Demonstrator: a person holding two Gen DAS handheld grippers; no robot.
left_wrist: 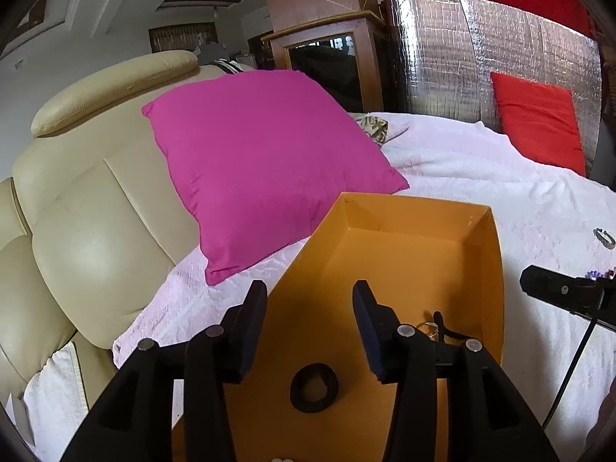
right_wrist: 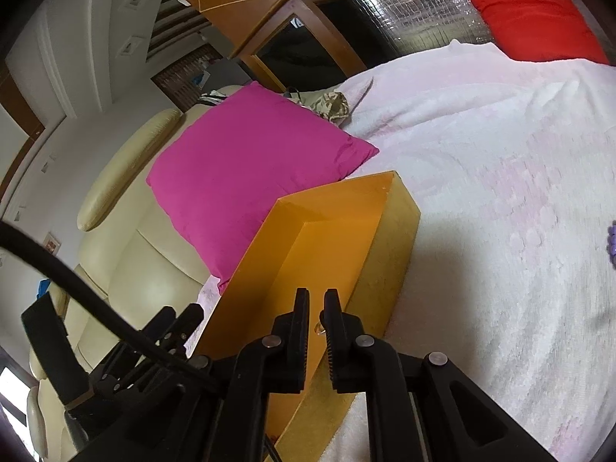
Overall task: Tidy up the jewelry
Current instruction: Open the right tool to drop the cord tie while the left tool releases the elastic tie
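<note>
An open orange box (left_wrist: 419, 208) stands on the bed. On its floor lie a black round band (left_wrist: 313, 387), a thin metal ring (left_wrist: 428, 328) and a dark strap piece (left_wrist: 446, 329). My left gripper (left_wrist: 310, 292) hangs open above the box with nothing between its fingers. My right gripper (right_wrist: 316, 298) is over the box's right wall (right_wrist: 385, 269). Its jaws are nearly together, with a small pale gold piece (right_wrist: 319, 329) caught in the slit. From the left wrist view the right gripper (left_wrist: 525, 281) shows at the right edge.
A pink cushion (left_wrist: 261, 161) leans on a cream leather armchair (left_wrist: 96, 208) left of the box. Purple beads (left_wrist: 595, 274) and a metal clasp piece (left_wrist: 604, 238) lie on the white bedspread (left_wrist: 481, 177). A red cushion (left_wrist: 539, 119) rests at the back against a silver foil panel.
</note>
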